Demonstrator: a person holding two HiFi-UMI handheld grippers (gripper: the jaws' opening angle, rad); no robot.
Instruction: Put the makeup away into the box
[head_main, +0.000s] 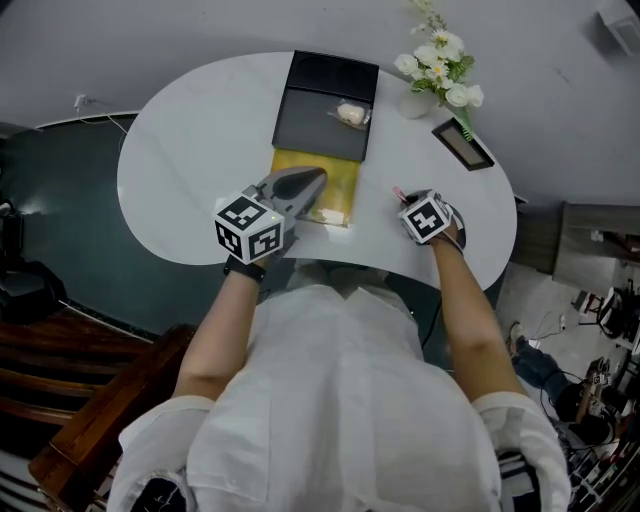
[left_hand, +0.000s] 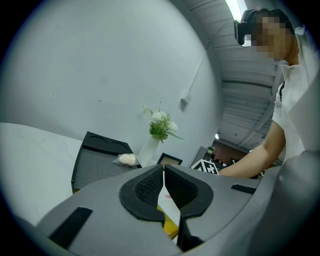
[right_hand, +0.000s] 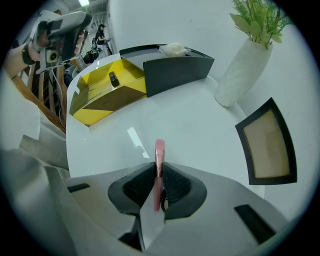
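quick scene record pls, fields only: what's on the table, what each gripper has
surface: white table
boxes: black box, open; yellow box next to it
in black box: wrapped pale puff
in yellow box: small dark item
right gripper: pointing down at the table, shut on pink makeup stick
left gripper: shut, nothing in it, over the yellow box in the head view
other: vase of flowers; picture frame lying flat
task state: pink makeup stick not yet in a box
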